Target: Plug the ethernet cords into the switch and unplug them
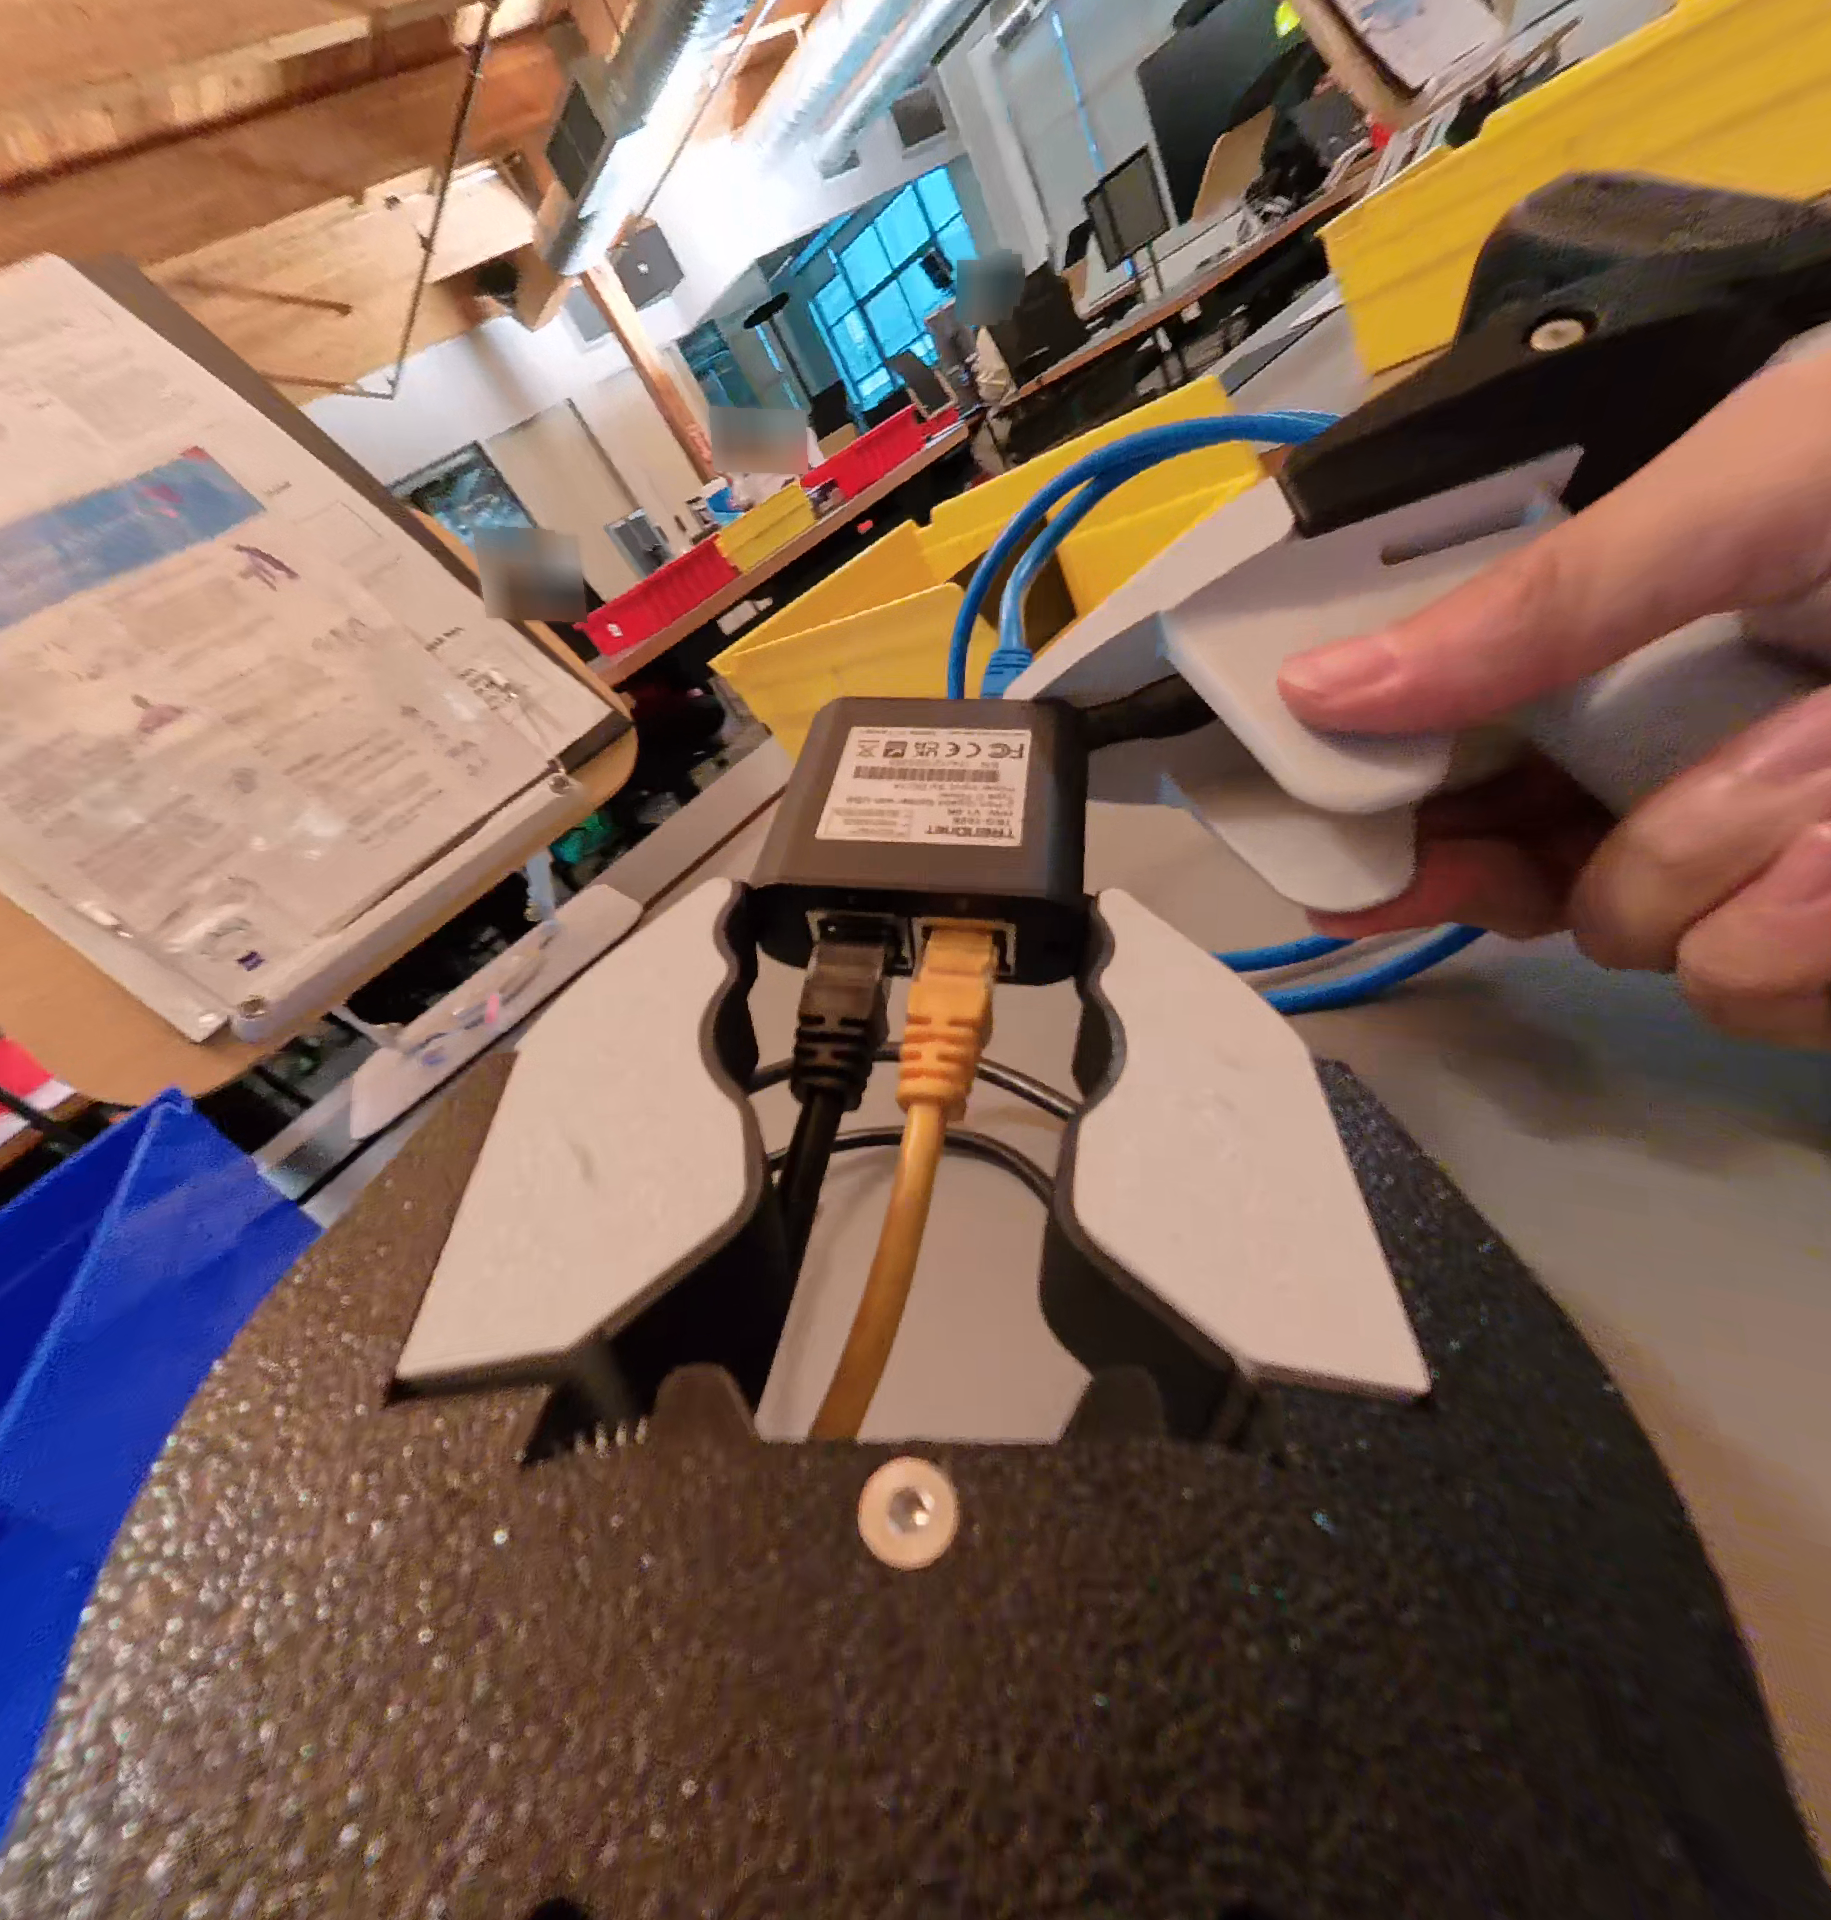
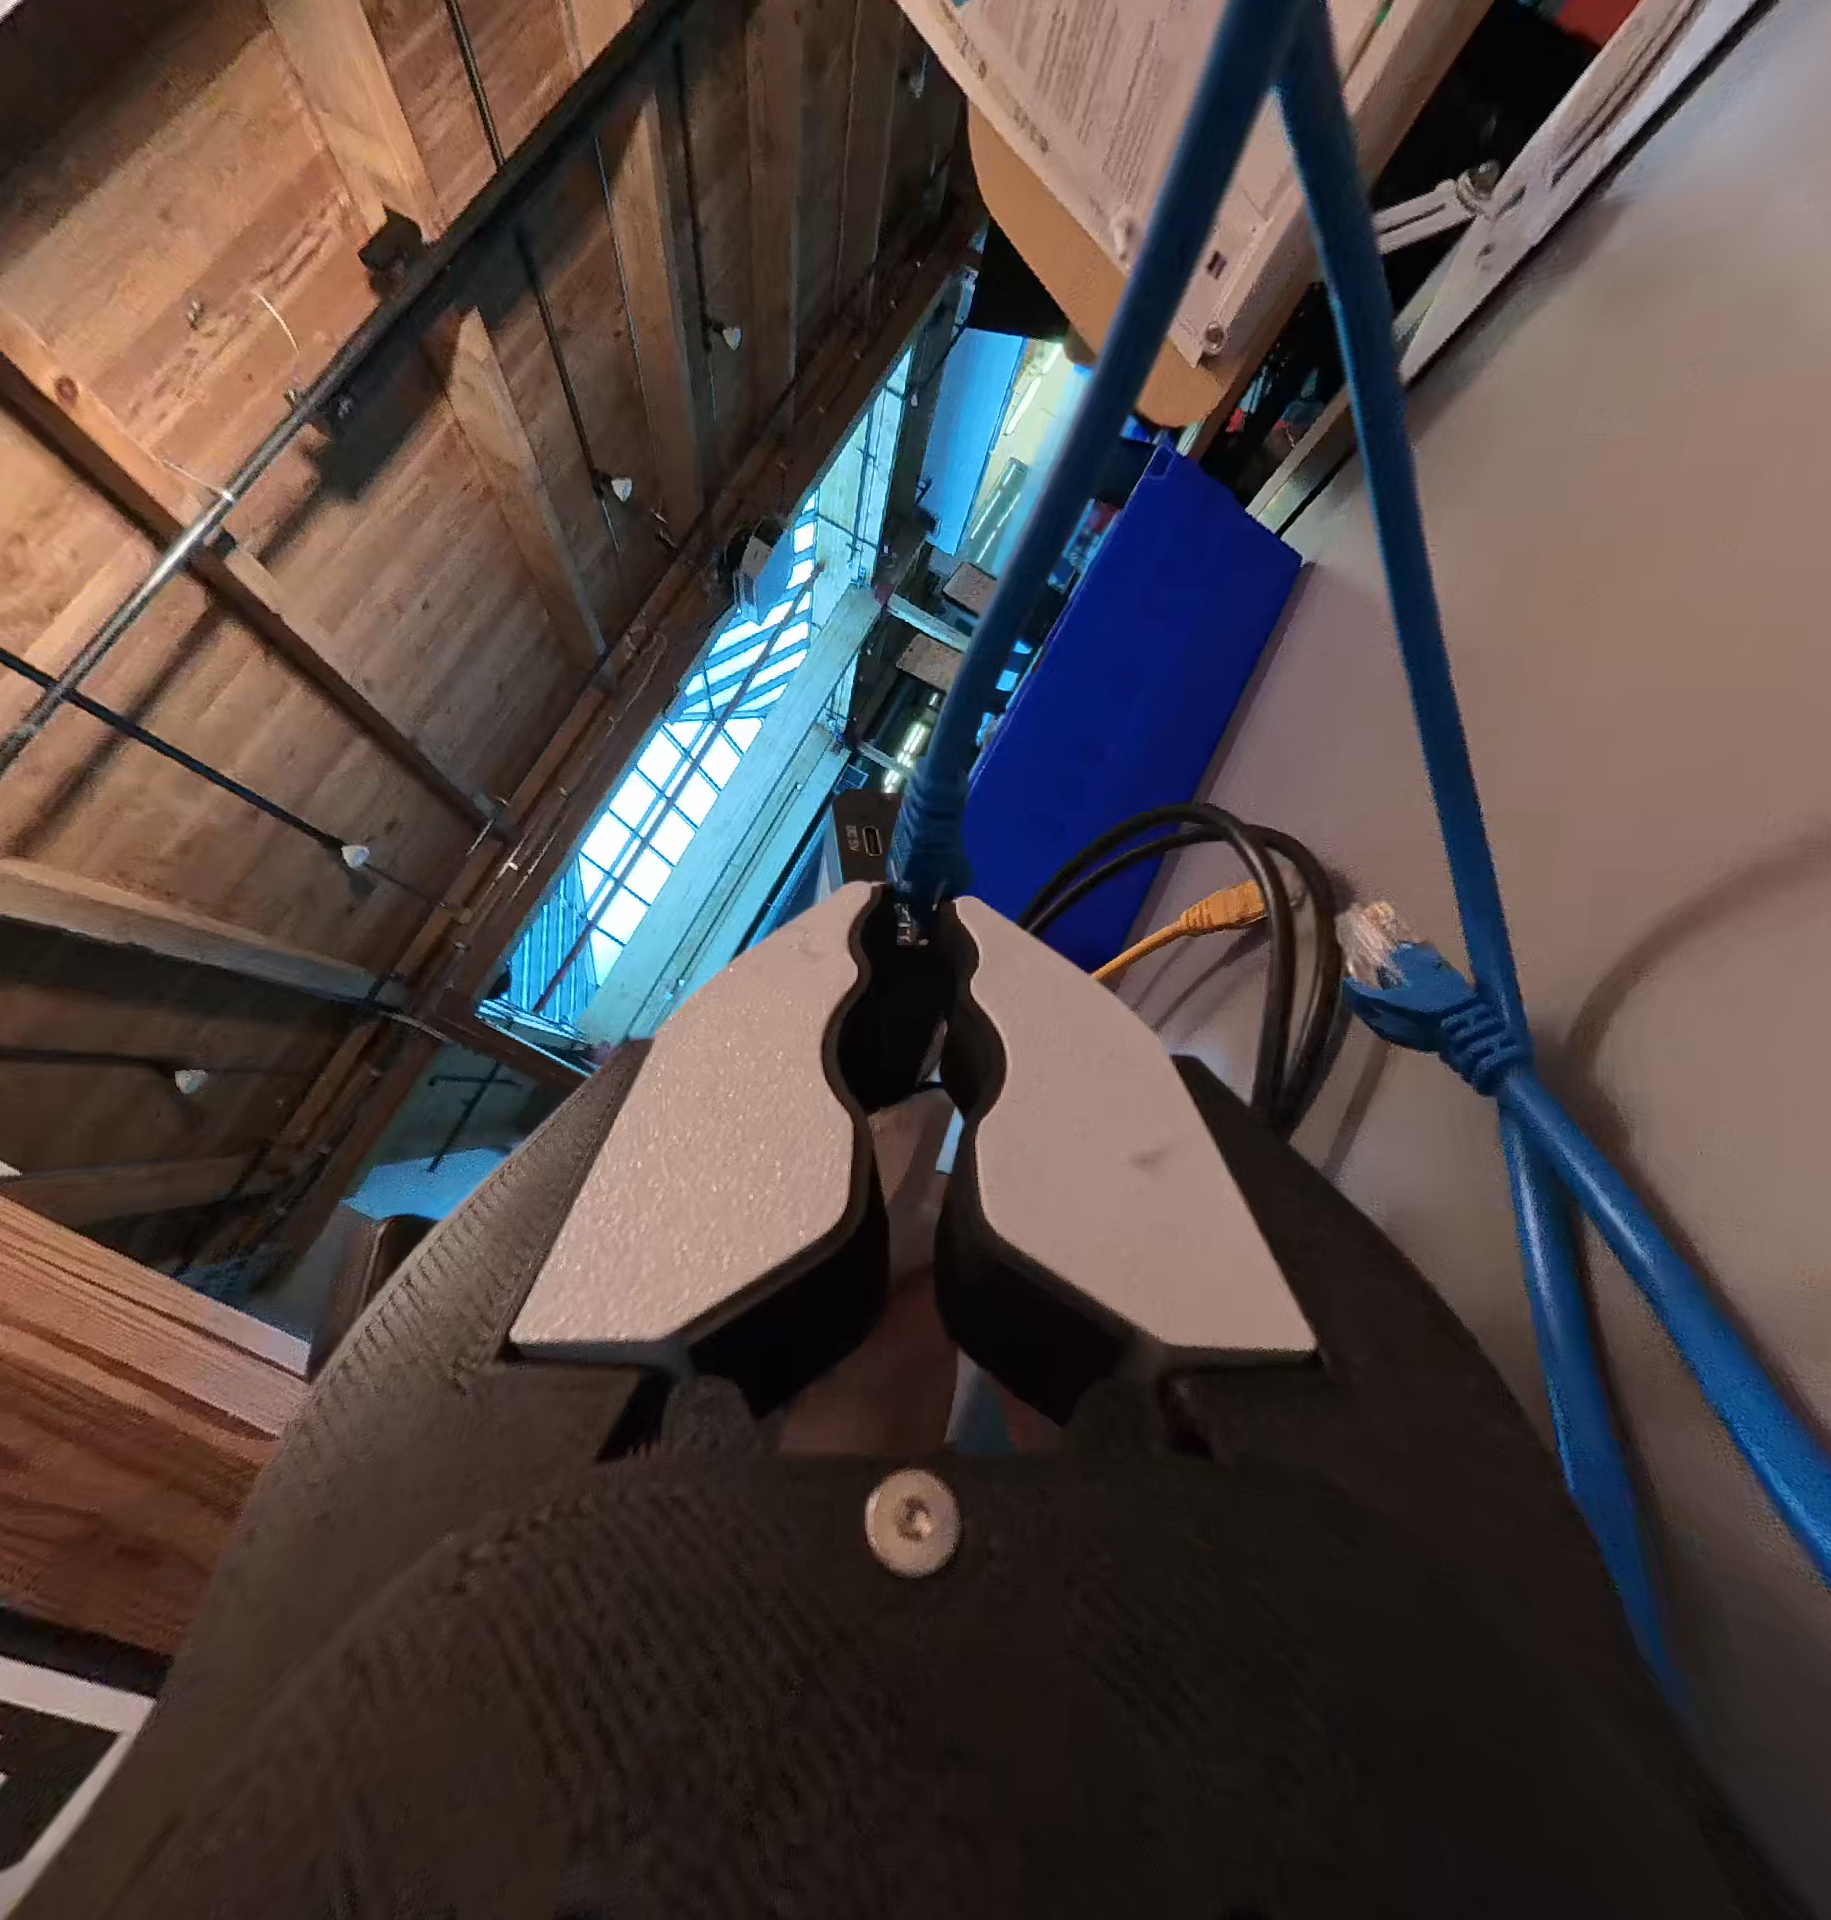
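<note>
In the left wrist view, the small black plastic switch [image 1: 921, 805] hides its far face, so where the looping blue ethernet cord [image 1: 1004, 540] ends behind it cannot be told, and the other gripper's white fingers [image 1: 1295, 623] cover that spot. The yellow ethernet cord [image 1: 890, 1247] disappears under the black gripper body. In the right wrist view, the closed grey fingers [image 2: 745, 1132] mask most of the blue plug [image 2: 932, 831], so its seating is unclear.

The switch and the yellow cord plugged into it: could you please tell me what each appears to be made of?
The switch looks like matte black moulded plastic: smooth casing, rounded corners, soft even sheen; painted metal cannot be excluded. It carries a white paper-like label. The yellow cord seems to have a flexible rubbery or vinyl jacket, since it bends smoothly, with a ribbed moulded boot at its plug.
</note>
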Demonstrator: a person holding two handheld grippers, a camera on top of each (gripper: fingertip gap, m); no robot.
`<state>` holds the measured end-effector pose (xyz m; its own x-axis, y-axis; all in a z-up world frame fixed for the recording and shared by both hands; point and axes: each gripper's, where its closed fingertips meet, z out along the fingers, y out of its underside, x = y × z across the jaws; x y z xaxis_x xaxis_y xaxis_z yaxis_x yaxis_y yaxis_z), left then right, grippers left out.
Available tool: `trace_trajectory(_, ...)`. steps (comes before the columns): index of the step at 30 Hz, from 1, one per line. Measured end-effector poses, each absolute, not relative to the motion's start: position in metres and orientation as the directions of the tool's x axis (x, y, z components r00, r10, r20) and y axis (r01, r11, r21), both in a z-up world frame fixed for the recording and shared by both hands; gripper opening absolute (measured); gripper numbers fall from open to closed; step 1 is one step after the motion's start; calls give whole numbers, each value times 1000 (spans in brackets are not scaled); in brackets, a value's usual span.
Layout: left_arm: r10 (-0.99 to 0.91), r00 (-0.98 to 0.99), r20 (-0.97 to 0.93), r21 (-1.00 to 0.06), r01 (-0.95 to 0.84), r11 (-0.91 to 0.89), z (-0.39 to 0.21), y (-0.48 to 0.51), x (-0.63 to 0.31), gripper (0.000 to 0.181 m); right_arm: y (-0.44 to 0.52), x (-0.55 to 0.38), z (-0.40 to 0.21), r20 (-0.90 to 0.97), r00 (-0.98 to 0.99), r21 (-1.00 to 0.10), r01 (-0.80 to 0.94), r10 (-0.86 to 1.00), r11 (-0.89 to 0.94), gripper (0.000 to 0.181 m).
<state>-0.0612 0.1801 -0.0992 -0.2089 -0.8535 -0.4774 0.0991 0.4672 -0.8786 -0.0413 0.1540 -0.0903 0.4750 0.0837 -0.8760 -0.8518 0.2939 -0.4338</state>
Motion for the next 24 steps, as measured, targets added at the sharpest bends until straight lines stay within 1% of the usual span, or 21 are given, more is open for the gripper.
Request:
trace_trajectory(3,-834,-166,-527,-850,101,517,-99,181,-60,59,154,-40,-91,-854,517,-481,-831,66,281,10)
trace_trajectory(5,-857,-195,-477,-879,102,466,-100,181,-60,59,155,-39,-92,-835,548,-517,-814,54,266,8)
trace_trajectory(7,-880,-223,-420,-908,115,404,-98,182,-60,58,156,-41,-87,-795,606,-581,-775,34,248,8)
trace_trajectory(9,-887,-233,-398,-917,121,379,-95,184,-61,59,158,-42,-83,-763,646,-625,-744,17,235,8)
trace_trajectory(11,-868,-216,-446,-895,128,428,-95,186,-63,59,151,-31,-74,-758,652,-619,-727,14,297,8)
trace_trajectory(12,-867,-251,-431,-903,119,414,-99,185,-64,59,143,-21,-69,-751,660,-624,-709,-1,329,8)
trace_trajectory(13,-881,-261,-395,-919,108,380,-100,187,-64,58,137,-13,-65,-725,688,-654,-679,-23,332,7)
trace_trajectory(15,-910,-226,-349,-937,120,329,-92,195,-64,59,131,-13,-59,-673,739,-720,-645,-33,256,8)
trace_trajectory(16,-916,-233,-326,-945,122,305,-90,196,-64,59,126,-12,-48,-636,771,-750,-606,-37,265,7)
trace_trajectory(17,-920,-231,-317,-948,119,296,-89,199,-64,59,123,-15,-39,-593,805,-788,-575,-23,222,8)
trace_trajectory(20,-927,-217,-305,-952,98,290,-93,205,-64,59,113,-2,-16,-446,893,-894,-441,-65,80,8)
trace_trajectory(21,-928,-217,-303,-953,99,287,-93,206,-64,59,106,9,-5,-400,912,-916,-396,-90,61,8)
trace_trajectory(23,-928,-216,-305,-952,99,290,-93,207,-64,59,99,19,13,-360,933,-931,-361,-18,-59,8)
trace_trajectory(24,-927,-217,-305,-952,97,291,-93,207,-64,59,95,32,19,-356,934,-930,-357,-29,-94,8)
